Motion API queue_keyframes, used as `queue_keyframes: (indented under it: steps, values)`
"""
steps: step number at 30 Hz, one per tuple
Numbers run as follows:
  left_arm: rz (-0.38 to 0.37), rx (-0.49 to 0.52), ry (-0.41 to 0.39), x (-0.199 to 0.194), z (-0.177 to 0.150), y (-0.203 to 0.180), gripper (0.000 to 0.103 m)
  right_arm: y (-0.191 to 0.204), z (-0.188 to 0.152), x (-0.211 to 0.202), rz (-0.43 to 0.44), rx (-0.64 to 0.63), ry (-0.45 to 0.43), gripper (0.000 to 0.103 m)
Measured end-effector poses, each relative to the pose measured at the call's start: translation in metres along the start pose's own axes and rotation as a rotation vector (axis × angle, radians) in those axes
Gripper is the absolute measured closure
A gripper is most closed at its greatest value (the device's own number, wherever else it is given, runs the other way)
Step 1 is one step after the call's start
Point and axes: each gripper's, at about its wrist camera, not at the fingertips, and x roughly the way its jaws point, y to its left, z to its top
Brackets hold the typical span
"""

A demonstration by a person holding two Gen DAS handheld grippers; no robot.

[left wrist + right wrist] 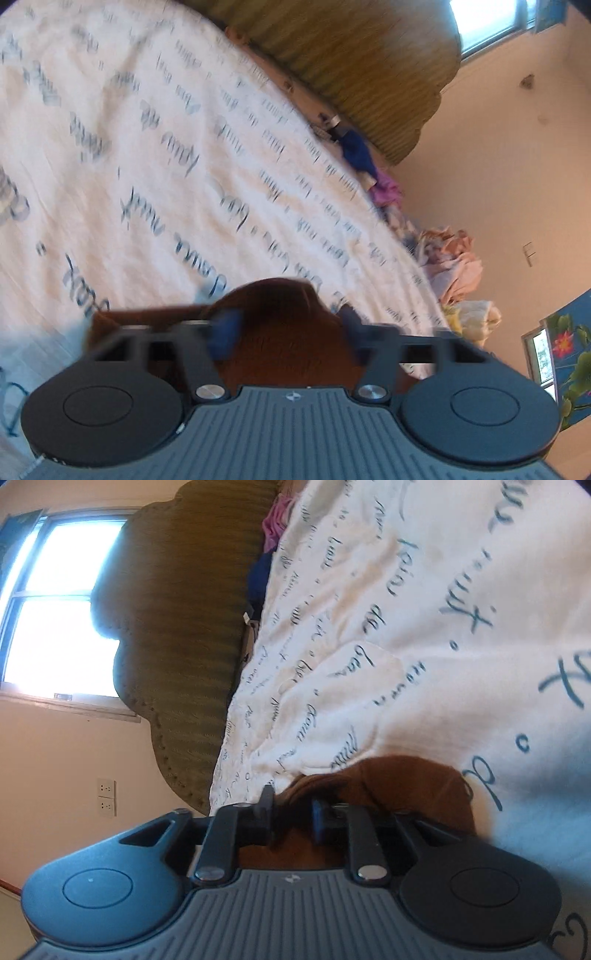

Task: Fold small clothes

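Note:
A small brown garment (284,332) lies bunched between the fingers of my left gripper (288,332), above the white bedsheet with blue script (147,147). The left jaws stand fairly wide apart around the cloth, and I cannot tell whether they pinch it. In the right wrist view the same brown garment (406,790) is bunched at my right gripper (295,812), whose blue-padded fingers are close together and shut on a fold of it. Both views are tilted and blurred.
A pile of small clothes, blue (356,151), pink (384,190) and pastel (454,258), lies along the far edge of the bed by the olive headboard (369,66). A window (55,605) and wall sockets (106,797) are on the wall.

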Motion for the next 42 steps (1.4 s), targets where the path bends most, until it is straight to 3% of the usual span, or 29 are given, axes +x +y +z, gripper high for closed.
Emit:
queue_keyframes:
  steps: [1, 3, 5, 8, 10, 12, 14, 16, 17, 18, 19, 22, 25, 26, 28, 30, 32, 33, 34, 35, 36, 37, 39, 42]
  values:
    - [0.0, 0.047, -0.064, -0.016, 0.002, -0.009, 0.006, 0.011, 0.003, -0.009, 0.002, -0.059, -0.033, 0.016]
    - [0.03, 0.222, -0.153, -0.038, 0.006, -0.029, 0.006, 0.031, 0.009, -0.024, 0.004, -0.201, -0.076, 0.013]
    - [0.124, 0.396, -0.174, -0.042, 0.007, -0.047, 0.008, 0.042, 0.018, -0.026, -0.046, -0.304, -0.07, 0.013]
    - [0.256, 0.622, -0.089, -0.014, 0.002, -0.064, 0.019, 0.052, 0.025, -0.003, -0.215, -0.446, 0.028, 0.014]
    - [0.295, 0.689, 0.017, 0.018, -0.005, -0.069, 0.025, 0.057, 0.02, 0.023, -0.283, -0.543, 0.105, 0.017]
    - [0.34, 0.724, 0.074, 0.048, -0.01, -0.066, 0.025, 0.058, 0.014, 0.05, -0.337, -0.617, 0.183, 0.02]
    - [0.4, 0.706, 0.125, 0.077, -0.009, -0.059, 0.03, 0.056, 0.008, 0.071, -0.37, -0.662, 0.231, 0.044]
    - [0.431, 0.659, 0.194, 0.1, -0.003, -0.048, 0.053, 0.054, 0.003, 0.087, -0.402, -0.694, 0.286, 0.085]
    - [0.422, 0.664, 0.188, 0.103, -0.002, -0.048, 0.062, 0.056, -0.001, 0.089, -0.418, -0.729, 0.291, 0.091]
    - [0.413, 0.688, 0.177, 0.102, -0.003, -0.052, 0.09, 0.057, -0.002, 0.089, -0.418, -0.743, 0.283, 0.093]
    - [0.416, 0.712, 0.167, 0.1, -0.003, -0.055, 0.096, 0.061, -0.003, 0.082, -0.404, -0.747, 0.267, 0.094]
    - [0.397, 0.779, 0.063, 0.078, -0.003, -0.069, 0.096, 0.075, 0.002, 0.062, -0.312, -0.746, 0.183, 0.094]
    - [0.417, 0.754, -0.044, 0.067, 0.005, -0.072, 0.096, 0.075, 0.017, 0.054, -0.291, -0.691, 0.114, 0.094]
    - [0.443, 0.731, -0.036, 0.073, 0.007, -0.065, 0.096, 0.067, 0.022, 0.057, -0.317, -0.661, 0.111, 0.094]
    - [0.538, 0.732, 0.065, 0.101, 0.0, -0.052, 0.095, 0.047, 0.021, 0.072, -0.41, -0.635, 0.124, 0.094]
    - [0.575, 0.813, 0.009, 0.107, -0.018, -0.053, 0.095, 0.037, 0.014, 0.078, -0.407, -0.605, 0.113, 0.093]
    - [0.574, 0.819, -0.008, 0.101, -0.02, -0.059, 0.088, 0.04, 0.013, 0.069, -0.391, -0.547, 0.091, 0.079]
    - [0.562, 0.813, -0.027, 0.091, -0.017, -0.061, 0.081, 0.043, 0.015, 0.062, -0.38, -0.511, 0.102, 0.06]
    - [0.559, 0.796, -0.063, 0.077, -0.012, -0.062, 0.074, 0.047, 0.015, 0.049, -0.359, -0.492, 0.096, 0.038]
    - [0.558, 0.771, -0.108, 0.06, -0.009, -0.061, 0.068, 0.052, 0.012, 0.032, -0.339, -0.492, 0.065, 0.031]
    - [0.551, 0.735, -0.152, 0.038, -0.005, -0.06, 0.056, 0.057, 0.006, 0.011, -0.313, -0.503, 0.027, 0.027]
    - [0.527, 0.686, -0.188, 0.013, -0.002, -0.055, 0.05, 0.06, -0.001, -0.013, -0.274, -0.509, 0.007, 0.027]
    - [0.446, 0.568, -0.231, -0.038, -0.004, -0.038, 0.048, 0.056, -0.018, -0.058, -0.191, -0.481, 0.008, 0.027]
    - [0.322, 0.34, -0.232, -0.103, -0.024, 0.001, 0.043, 0.036, -0.053, -0.113, -0.184, -0.438, 0.019, 0.027]
